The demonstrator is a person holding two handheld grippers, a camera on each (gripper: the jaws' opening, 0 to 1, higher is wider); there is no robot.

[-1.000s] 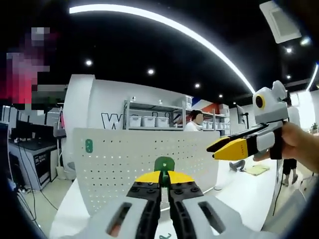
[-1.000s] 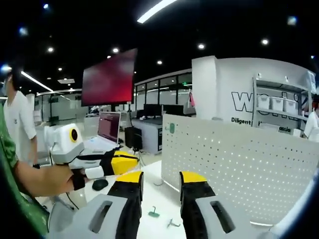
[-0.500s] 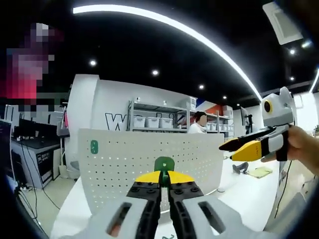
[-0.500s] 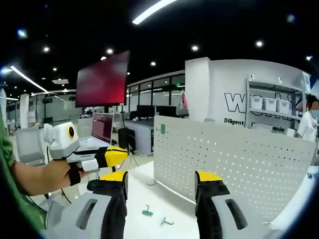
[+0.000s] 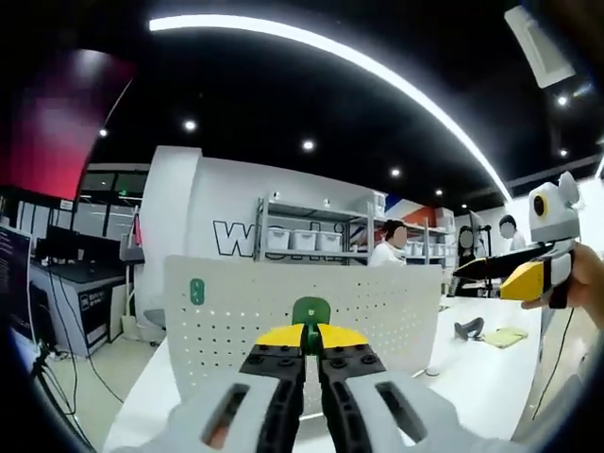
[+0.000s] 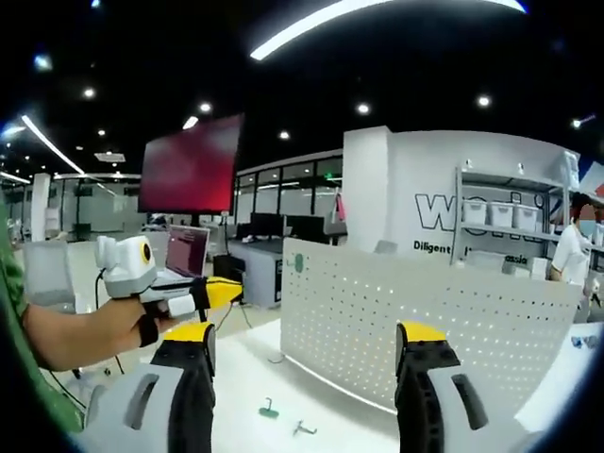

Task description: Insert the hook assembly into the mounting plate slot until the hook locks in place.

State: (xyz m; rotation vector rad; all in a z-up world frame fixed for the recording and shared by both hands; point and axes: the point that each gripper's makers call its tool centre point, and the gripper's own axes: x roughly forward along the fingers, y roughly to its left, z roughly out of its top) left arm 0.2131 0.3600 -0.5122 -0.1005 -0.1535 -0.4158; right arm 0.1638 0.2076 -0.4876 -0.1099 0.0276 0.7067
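- Gripping a green hook (image 5: 309,310) between the yellow tips, left claw (image 5: 310,332) clamped tight on it, raised in front of the white perforated mounting plate (image 5: 283,311).
- Standing upright on the white surface (image 6: 255,377), mounting plate (image 6: 415,321) with a small green piece (image 6: 298,262) fixed near its upper left corner.
- Hovering with jaws wide apart and nothing between them, right claw (image 6: 307,342), near the plate's front face.
- Lying loose on the surface in front of the plate, a small green hook piece (image 6: 269,410) and, just beside it to the right, a small metal piece (image 6: 303,429).
- Showing at far right of the left gripper view, right claw (image 5: 514,276) held in a hand (image 5: 580,283); showing at left of the right gripper view, left claw (image 6: 212,294) held by a bare forearm.
- Standing far behind, shelving with white bins (image 5: 307,241) and a person (image 5: 389,247) beside it.
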